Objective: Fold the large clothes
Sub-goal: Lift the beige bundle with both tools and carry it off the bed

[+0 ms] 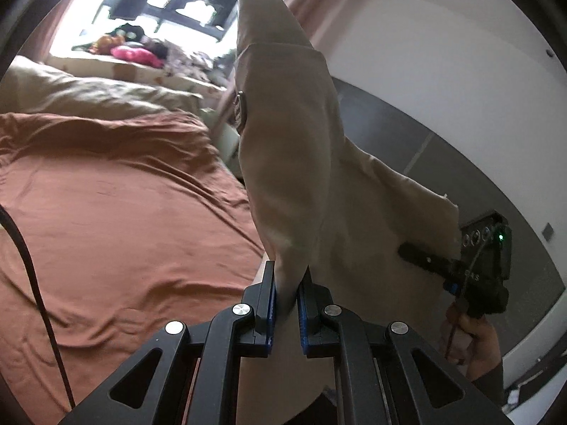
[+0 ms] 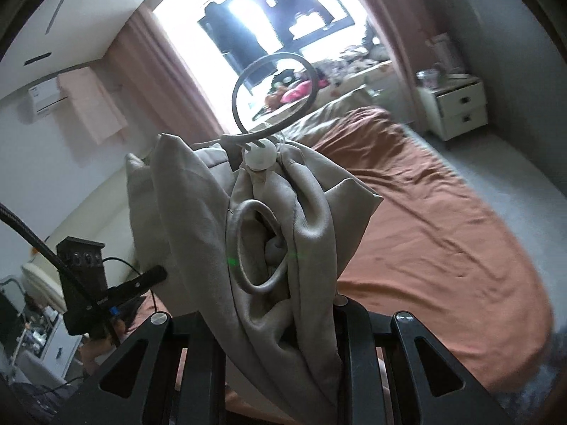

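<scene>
Left gripper (image 1: 287,304) jaws clenched on beige garment (image 1: 294,148); right gripper (image 2: 312,315) jaws likewise clamp bunched fabric. Spread hands apart, keep cloth taut, lower flat onto bed (image 1: 117,212).

A home bedroom: a bed under a rust-brown sheet (image 2: 425,219), pink window curtains (image 2: 170,81), a far cream two-drawer nightstand (image 2: 457,106).

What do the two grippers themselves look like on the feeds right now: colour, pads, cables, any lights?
Both are black, with angular cut-out linkages and silver pivot bolts. The left gripper has ribbed blue pads. The right gripper carries a boxy black housing with round ports, a green light and a thin cable.
</scene>
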The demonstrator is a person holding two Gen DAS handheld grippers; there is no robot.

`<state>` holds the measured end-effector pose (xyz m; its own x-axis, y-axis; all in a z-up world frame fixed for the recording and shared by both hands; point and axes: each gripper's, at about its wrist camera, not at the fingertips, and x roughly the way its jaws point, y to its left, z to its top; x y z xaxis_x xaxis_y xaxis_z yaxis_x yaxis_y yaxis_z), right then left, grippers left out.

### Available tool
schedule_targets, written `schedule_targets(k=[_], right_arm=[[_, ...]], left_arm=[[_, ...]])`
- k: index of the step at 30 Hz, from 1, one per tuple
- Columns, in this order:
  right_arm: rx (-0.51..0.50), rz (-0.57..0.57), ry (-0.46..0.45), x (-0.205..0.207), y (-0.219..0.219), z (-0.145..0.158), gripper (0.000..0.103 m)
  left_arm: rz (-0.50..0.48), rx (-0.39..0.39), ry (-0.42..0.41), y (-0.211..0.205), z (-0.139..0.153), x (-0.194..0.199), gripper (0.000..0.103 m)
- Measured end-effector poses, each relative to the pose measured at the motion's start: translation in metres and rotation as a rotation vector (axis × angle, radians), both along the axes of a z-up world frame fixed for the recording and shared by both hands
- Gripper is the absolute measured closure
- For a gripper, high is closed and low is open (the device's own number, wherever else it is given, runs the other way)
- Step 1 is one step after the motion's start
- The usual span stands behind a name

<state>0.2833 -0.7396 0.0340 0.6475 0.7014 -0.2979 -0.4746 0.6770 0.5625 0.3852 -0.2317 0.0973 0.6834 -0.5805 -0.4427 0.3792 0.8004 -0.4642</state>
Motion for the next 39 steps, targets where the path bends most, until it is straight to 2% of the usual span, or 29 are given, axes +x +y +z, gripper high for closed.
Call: schedule_targets(k=[4, 11, 18, 23, 27, 35, 38, 39], right_arm=[[-0.005, -0.065, 0.014, -0.019, -0.026, 0.004, 0.086], [-0.014, -0.135, 0.062, -0.035, -0.05, 0.01, 0.086], [-0.041, -0.17, 0.146, -0.022, -0.046, 0.014, 0.086], [-0.053, -0.202, 0.235, 0.009, -0.049, 0.002, 0.086], [-0.064, -0.218, 0.277, 0.042, -0.039, -0.004, 0.086], [-0.149, -0.221, 0.373, 0.106, -0.001, -0.029, 0.084], [-0.181, -0.229, 0.419, 0.128, 0.006, -0.038, 0.076], [-0.208, -0.238, 0.441, 0.135, 0.01, -0.042, 0.067]], left_arm=[[-0.068, 0.011, 0.013, -0.04, 0.0, 0.011, 0.093], [-0.117, 0.001, 0.072, -0.085, -0.013, 0.04, 0.093], [-0.158, -0.01, 0.23, -0.127, -0.052, 0.082, 0.093], [-0.151, -0.002, 0.265, -0.129, -0.07, 0.124, 0.093], [-0.141, 0.048, 0.304, -0.133, -0.086, 0.163, 0.093], [-0.08, 0.106, 0.38, -0.126, -0.143, 0.219, 0.092], [-0.034, 0.184, 0.402, -0.127, -0.168, 0.233, 0.089], [-0.02, 0.214, 0.429, -0.126, -0.181, 0.235, 0.082]])
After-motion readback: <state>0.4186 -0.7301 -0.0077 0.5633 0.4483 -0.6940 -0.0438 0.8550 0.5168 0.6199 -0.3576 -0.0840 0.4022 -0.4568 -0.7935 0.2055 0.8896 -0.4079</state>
